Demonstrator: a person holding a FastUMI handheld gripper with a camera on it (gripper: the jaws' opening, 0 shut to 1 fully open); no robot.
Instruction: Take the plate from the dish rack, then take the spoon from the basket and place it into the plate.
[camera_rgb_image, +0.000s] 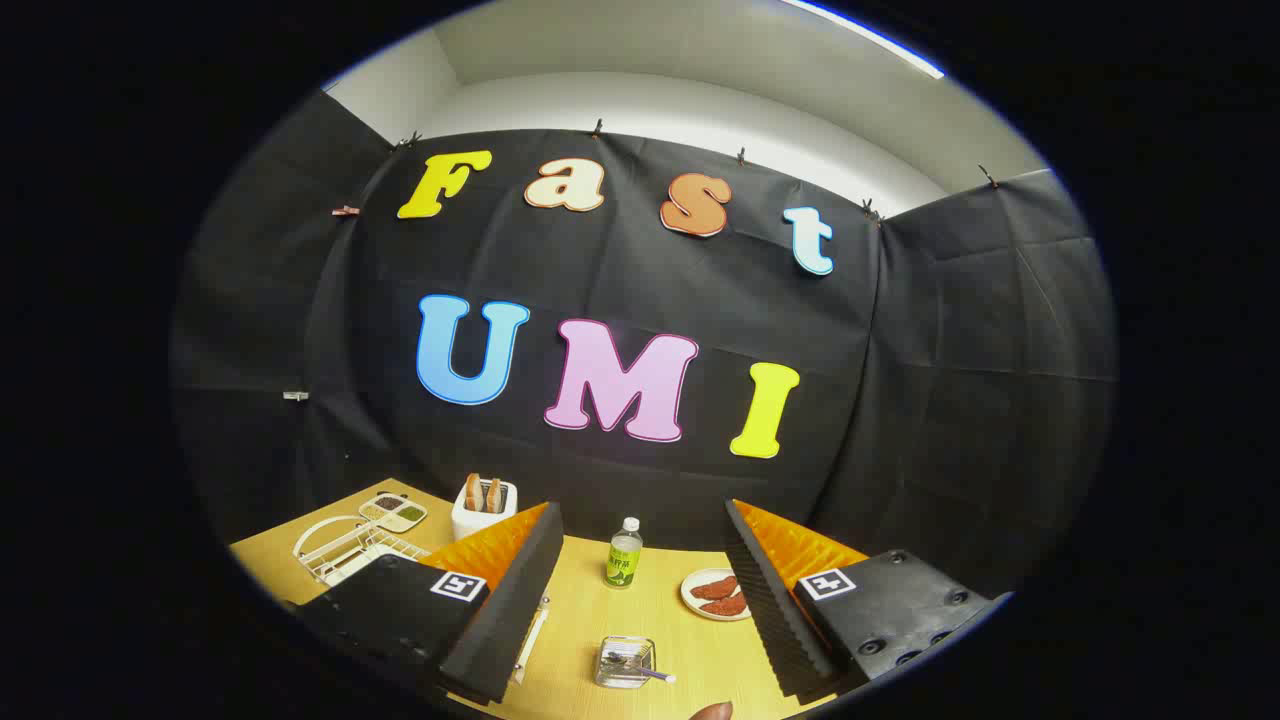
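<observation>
While tongs (640, 600) gape empty, clear square basket (625, 662) with spoon (645, 670) sits between ribbed fingers (770, 610); wire dish rack (345, 548) beside.

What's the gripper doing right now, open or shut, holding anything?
Gripper: open, fingers spread wide, holding nothing. The basket with the spoon sits on the table between them, untouched.
</observation>
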